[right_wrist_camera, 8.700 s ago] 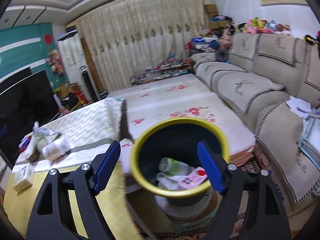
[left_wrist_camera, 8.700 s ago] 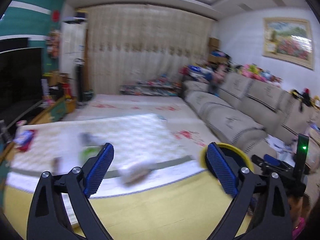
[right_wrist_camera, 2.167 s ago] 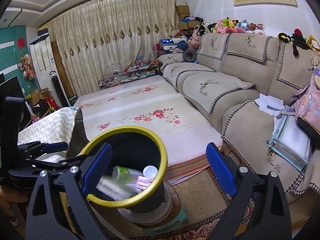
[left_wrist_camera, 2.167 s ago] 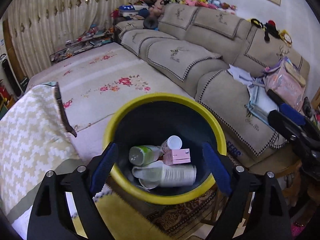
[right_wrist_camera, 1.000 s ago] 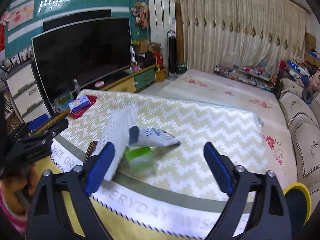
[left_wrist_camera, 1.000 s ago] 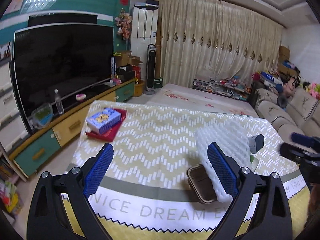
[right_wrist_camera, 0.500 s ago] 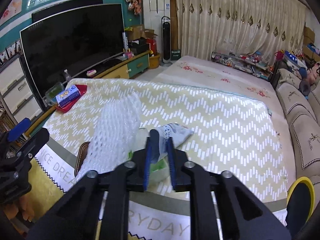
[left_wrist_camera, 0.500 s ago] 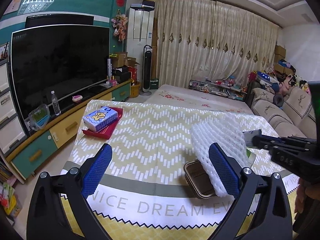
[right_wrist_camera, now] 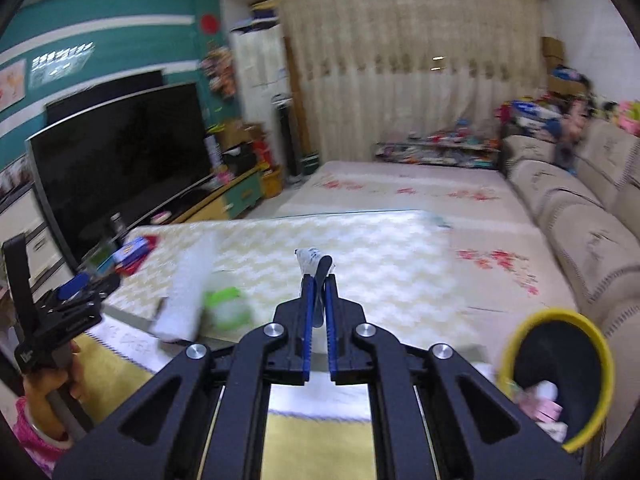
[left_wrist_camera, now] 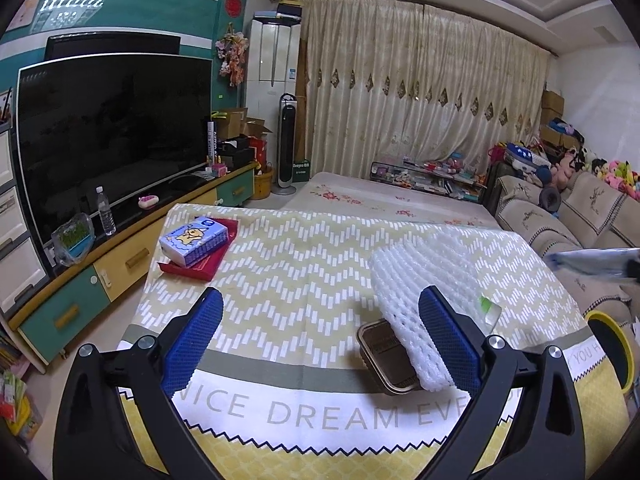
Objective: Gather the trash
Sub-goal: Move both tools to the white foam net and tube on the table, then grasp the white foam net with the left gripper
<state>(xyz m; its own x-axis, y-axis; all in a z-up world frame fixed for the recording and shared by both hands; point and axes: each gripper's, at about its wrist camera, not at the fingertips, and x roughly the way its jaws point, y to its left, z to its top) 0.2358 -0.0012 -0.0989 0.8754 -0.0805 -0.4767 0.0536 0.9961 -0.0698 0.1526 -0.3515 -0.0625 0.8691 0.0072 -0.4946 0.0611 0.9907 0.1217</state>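
Note:
My right gripper is shut on a white and blue wrapper, lifted above the table; the wrapper also shows blurred at the right edge of the left wrist view. My left gripper is open and empty, low over the table's near edge. Between its fingers and to the right lie a white foam net draped over a brown tin tray, and a green-lidded cup. The yellow-rimmed black bin stands right of the table with trash inside.
A red tray with a blue tissue pack sits at the table's far left. A TV on a cabinet stands to the left, a sofa to the right. The tablecloth covers the table.
My right gripper has closed on the wrapper and lifted it off the table, swinging right toward the bin. My left gripper has stayed open over the near edge.

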